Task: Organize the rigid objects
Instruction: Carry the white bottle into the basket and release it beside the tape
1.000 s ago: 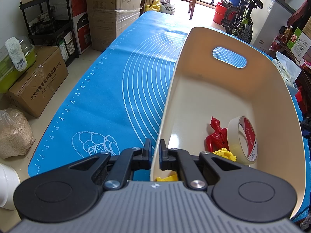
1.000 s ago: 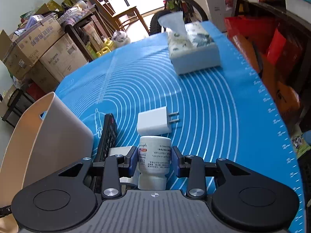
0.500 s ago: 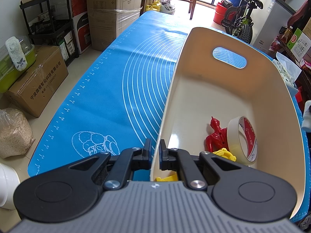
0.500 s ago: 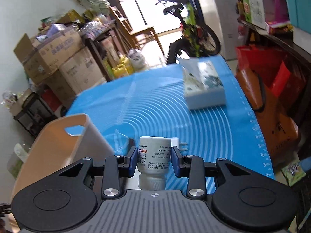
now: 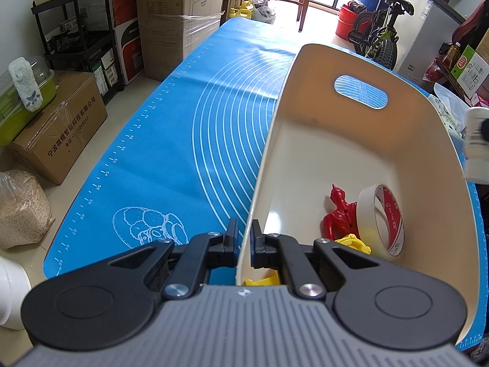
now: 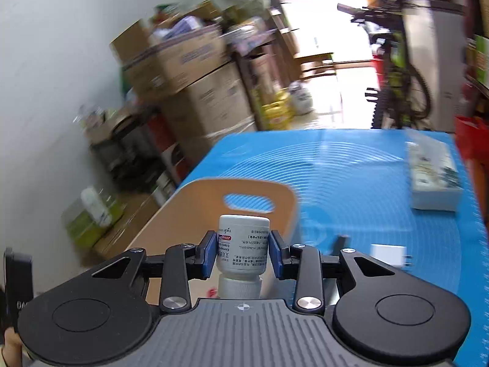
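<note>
The left gripper [image 5: 243, 241] pinches the cream bin's [image 5: 351, 140] near wall. The right gripper [image 6: 243, 253] clamps a white pill bottle [image 6: 243, 244], cap toward the camera, above the bin's rim.

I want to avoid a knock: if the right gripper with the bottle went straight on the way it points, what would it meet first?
Probably the far handle wall of the cream bin, directly beyond the white bottle held in the right gripper. Blur makes depth uncertain.

Bin [image 5: 351, 153] far half bare, open from above; red figure [image 5: 339, 214], tape roll [image 5: 382, 220] crowd near end. Blue mat [image 5: 171, 159] left of bin unobstructed.
</note>
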`<state>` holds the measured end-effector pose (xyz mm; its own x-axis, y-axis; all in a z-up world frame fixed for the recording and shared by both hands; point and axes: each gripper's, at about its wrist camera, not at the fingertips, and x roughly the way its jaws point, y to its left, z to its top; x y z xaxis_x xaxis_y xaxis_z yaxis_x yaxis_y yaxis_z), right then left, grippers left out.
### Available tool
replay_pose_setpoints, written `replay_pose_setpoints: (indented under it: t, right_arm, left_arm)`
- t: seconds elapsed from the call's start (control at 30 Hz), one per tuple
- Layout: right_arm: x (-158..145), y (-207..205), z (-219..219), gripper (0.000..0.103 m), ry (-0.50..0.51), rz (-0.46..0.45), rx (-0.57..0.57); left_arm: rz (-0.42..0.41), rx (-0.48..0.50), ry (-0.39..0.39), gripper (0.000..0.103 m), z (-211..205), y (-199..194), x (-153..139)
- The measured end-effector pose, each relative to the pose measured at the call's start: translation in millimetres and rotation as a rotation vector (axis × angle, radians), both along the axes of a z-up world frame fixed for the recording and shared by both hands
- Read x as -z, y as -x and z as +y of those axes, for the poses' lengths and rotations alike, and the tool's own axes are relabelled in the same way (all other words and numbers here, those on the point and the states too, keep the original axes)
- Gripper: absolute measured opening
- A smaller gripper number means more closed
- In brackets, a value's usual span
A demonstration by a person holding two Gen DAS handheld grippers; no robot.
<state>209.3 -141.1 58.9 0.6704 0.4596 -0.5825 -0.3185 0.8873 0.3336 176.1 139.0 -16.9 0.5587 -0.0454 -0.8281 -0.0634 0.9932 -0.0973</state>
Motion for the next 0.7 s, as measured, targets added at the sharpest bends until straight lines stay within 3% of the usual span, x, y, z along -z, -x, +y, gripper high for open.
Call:
replay_pose_setpoints:
  t: [0.37,0.7]
  right_arm:
    - [36,1,77,0.044,0.147,0.14,-0.133]
    - [61,3,99,0.044,0.277,0.216,-0.183]
  left_arm:
    - [-0.002,0.0,0.003,0.008,-2,-1,1]
    - [-0.003,-0.001,0.005,0.008,-2,0,1]
